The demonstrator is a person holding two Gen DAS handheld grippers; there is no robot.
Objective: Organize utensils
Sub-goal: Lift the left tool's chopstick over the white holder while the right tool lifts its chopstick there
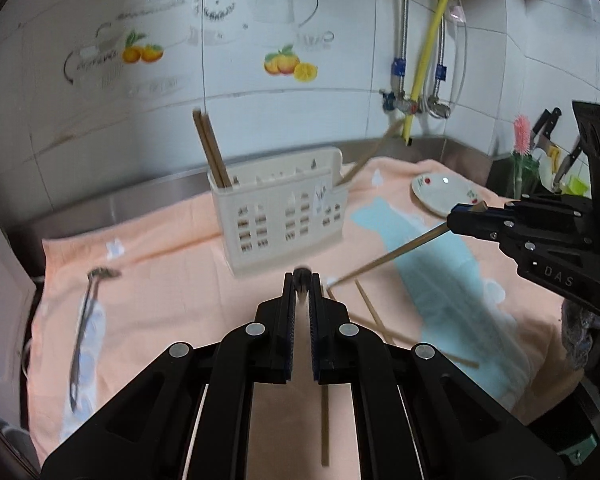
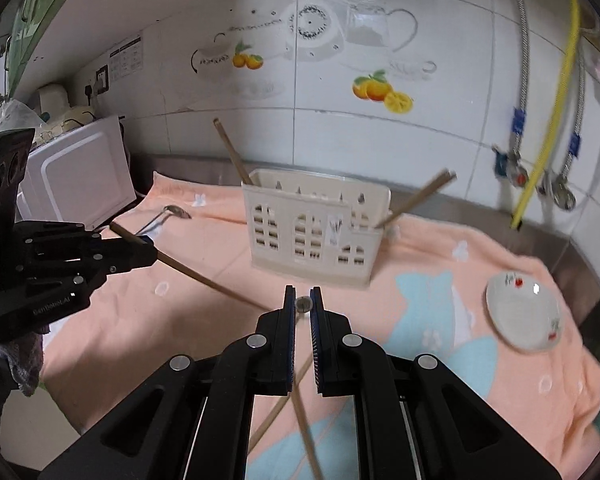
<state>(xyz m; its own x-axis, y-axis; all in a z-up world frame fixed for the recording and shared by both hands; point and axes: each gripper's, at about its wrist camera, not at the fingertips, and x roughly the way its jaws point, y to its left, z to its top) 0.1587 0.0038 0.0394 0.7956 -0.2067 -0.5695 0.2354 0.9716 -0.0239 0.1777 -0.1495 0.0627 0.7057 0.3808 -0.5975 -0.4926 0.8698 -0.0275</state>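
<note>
left claw (image 1: 302,280) clamps chopstick (image 1: 324,420) | holder (image 1: 280,216) ahead

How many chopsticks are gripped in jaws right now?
2. The first chopstick is in the right gripper; the second chopstick is in the left gripper. Neither is hidden.

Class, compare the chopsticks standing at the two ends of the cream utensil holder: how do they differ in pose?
The chopsticks at the holder's left end stand steeply and lean left; the chopsticks at its right end lean right, much flatter. Both sets rest inside the cream utensil holder and poke above its rim.
</note>
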